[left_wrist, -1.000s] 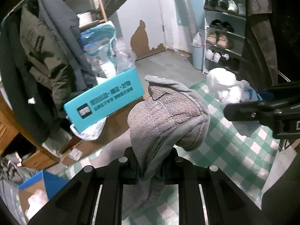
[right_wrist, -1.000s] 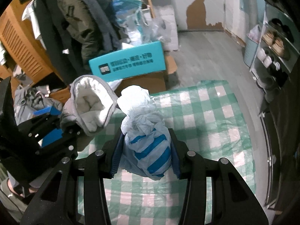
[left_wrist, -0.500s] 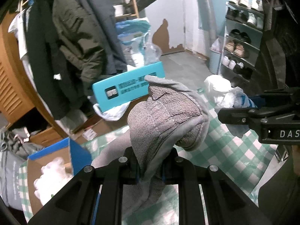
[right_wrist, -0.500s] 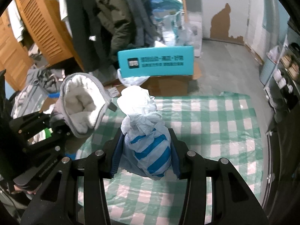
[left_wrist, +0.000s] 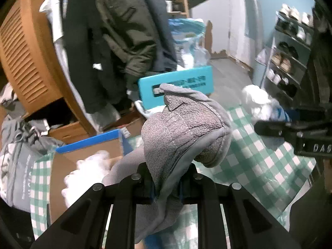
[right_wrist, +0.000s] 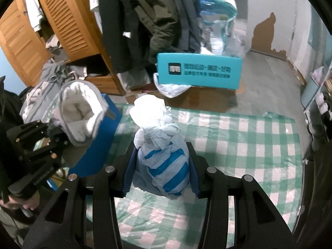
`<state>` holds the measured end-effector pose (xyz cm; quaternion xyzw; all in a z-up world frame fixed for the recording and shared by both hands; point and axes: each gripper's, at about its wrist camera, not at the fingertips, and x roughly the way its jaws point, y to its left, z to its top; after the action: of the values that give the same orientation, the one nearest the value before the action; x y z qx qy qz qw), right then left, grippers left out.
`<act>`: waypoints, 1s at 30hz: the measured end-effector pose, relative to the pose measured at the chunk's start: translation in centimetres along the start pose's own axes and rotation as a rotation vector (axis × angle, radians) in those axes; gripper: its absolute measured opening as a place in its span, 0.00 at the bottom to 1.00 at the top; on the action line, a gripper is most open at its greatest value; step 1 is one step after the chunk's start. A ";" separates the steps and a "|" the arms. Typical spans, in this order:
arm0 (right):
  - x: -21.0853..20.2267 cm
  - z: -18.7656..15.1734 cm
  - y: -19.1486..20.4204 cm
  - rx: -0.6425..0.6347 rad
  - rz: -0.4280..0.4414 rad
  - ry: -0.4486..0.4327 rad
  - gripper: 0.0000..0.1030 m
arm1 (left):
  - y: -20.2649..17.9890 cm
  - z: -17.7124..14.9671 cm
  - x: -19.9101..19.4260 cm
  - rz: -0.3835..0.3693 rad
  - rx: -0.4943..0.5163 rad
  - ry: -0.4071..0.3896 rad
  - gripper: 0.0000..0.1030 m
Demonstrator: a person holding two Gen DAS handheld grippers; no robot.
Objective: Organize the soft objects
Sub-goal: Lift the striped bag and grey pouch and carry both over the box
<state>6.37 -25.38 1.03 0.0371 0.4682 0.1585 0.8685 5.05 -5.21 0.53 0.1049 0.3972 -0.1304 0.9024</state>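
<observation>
Tongs on the left (left_wrist: pixel 166 184) pinch a grey fleece-lined slipper (left_wrist: pixel 182 128) above a blue cardboard box (left_wrist: pixel 89 145). Right tongs (right_wrist: pixel 161 166), beside that box, clamp a bundled blue-striped plastic bag (right_wrist: pixel 166 166) over the checked desk (right_wrist: pixel 249 141).

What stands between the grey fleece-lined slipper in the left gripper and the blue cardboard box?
Nothing visible. The left gripper holds the grey slipper in the air right beside the blue cardboard box, whose top is open, with white stuffing inside.
</observation>
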 end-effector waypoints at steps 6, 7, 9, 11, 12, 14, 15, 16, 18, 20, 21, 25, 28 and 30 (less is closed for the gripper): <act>0.8 0.8 2.5 -0.041 0.019 0.006 0.42 | 4.0 0.1 -1.8 0.053 -0.060 -0.027 0.15; 0.9 0.9 2.9 -0.048 0.021 0.007 0.42 | 4.8 0.0 -2.1 0.061 -0.076 -0.028 0.15; 1.2 1.2 3.8 -0.060 0.028 0.009 0.42 | 6.0 -0.3 -2.3 0.071 -0.101 -0.030 0.15; 1.5 1.6 4.7 -0.072 0.035 0.011 0.42 | 7.1 -0.7 -2.4 0.086 -0.124 -0.022 0.16; 1.7 1.7 5.1 -0.076 0.038 0.011 0.42 | 7.7 -0.9 -2.4 0.090 -0.136 -0.021 0.15; 2.0 2.0 6.0 -0.086 0.044 0.013 0.42 | 8.5 -1.3 -2.5 0.097 -0.149 -0.017 0.15; 2.2 2.2 6.5 -0.092 0.049 0.015 0.42 | 8.9 -1.4 -2.5 0.103 -0.154 -0.017 0.15; 2.5 2.5 6.8 -0.096 0.052 0.016 0.42 | 9.4 -1.7 -2.6 0.114 -0.158 -0.019 0.15; 3.0 2.8 7.9 -0.110 0.059 0.019 0.42 | 10.3 -2.1 -2.7 0.144 -0.162 -0.019 0.15; 3.4 2.9 8.9 -0.122 0.069 0.021 0.42 | 11.4 -2.5 -2.8 0.149 -0.185 -0.014 0.16; 3.6 3.1 9.4 -0.129 0.073 0.024 0.42 | 11.8 -2.8 -2.8 0.150 -0.194 -0.012 0.16; 4.8 3.5 11.5 -0.150 0.093 0.039 0.42 | 14.2 -3.7 -2.4 0.166 -0.247 0.006 0.16; 5.7 3.7 12.9 -0.168 0.103 0.050 0.42 | 15.9 -4.7 -1.7 0.175 -0.285 0.028 0.16; 6.3 3.9 14.0 -0.181 0.110 0.055 0.42 | 16.9 -5.3 -1.1 0.167 -0.319 0.046 0.16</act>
<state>9.47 -9.87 1.18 -0.0204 0.4730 0.2486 0.8450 6.08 12.50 -0.75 -0.0040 0.4234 0.0118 0.9059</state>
